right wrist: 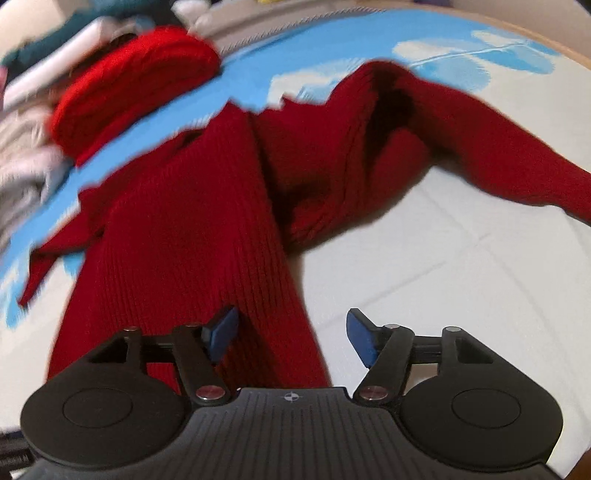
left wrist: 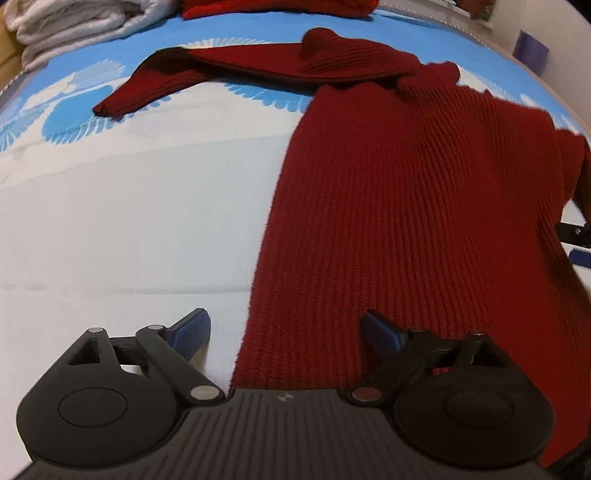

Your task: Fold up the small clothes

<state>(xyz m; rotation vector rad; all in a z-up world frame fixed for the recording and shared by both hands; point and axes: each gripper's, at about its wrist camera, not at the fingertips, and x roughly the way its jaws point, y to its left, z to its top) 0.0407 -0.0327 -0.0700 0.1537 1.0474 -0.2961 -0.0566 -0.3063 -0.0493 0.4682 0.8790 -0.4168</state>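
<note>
The dark red knit sweater (left wrist: 424, 206) lies spread on a bed sheet (left wrist: 129, 221) that is white near the cameras and blue with a pale fan print farther off. Its right side runs out of the left wrist picture, and its lower hem is hidden behind both gripper bodies. In the right wrist view the far part is blurred, so the pile of folded clothes (right wrist: 44, 122) at the upper left is hard to make out beyond a bright red knit piece (right wrist: 129, 85) on it.

The left gripper (left wrist: 286, 334) points steeply down at the sweater's left edge. Its jaws stand wide apart, one blue pad over bare sheet, the other over the knit, and neither presses on the cloth. The right gripper (right wrist: 291, 336) tilts down likewise at the opposite edge, jaws open, the left pad over the fabric and the right over the sheet, with nothing pinched. A small part of it shows at the right rim of the left wrist view.

One sleeve (left wrist: 147, 85) stretches to the left across the blue print; the other sleeve (right wrist: 498, 147) trails to the right. White folded towels (left wrist: 74, 26) lie at the sheet's far left corner.
</note>
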